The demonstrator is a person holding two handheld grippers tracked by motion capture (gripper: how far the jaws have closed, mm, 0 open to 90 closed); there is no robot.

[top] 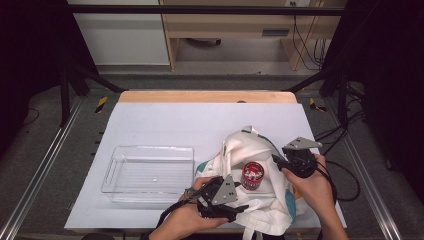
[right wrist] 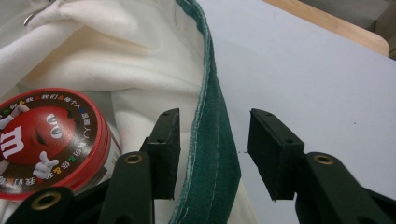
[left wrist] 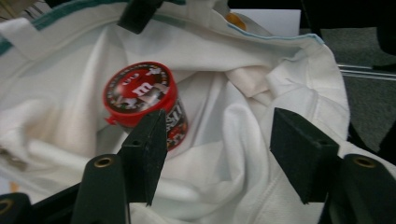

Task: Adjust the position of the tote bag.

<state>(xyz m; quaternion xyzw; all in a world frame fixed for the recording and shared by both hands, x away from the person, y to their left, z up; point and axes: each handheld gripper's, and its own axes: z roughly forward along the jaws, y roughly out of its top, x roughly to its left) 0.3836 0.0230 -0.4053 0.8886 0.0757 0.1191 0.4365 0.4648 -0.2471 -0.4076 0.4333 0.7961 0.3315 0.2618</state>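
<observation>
A white cloth bag [top: 235, 150] with a green edge lies crumpled at the right front of the table. A red-lidded candy tub [top: 253, 175] stands in its open mouth. My left gripper [top: 239, 196] is at the bag's near left side. In the left gripper view it [left wrist: 217, 126] stands open over the white cloth [left wrist: 261, 88], with the tub [left wrist: 140, 93] just beyond its left jaw. My right gripper [top: 278, 164] is at the bag's right rim. There it [right wrist: 214, 121] stands open astride the green edge [right wrist: 210, 154], not pinching it, with the tub [right wrist: 46, 135] to its left.
A clear plastic tray [top: 152, 147] sits empty to the left of the bag on the white table cover [top: 175, 120]. The wooden table edge [top: 200, 96] runs along the far side. Cables [top: 345, 175] trail off the right side.
</observation>
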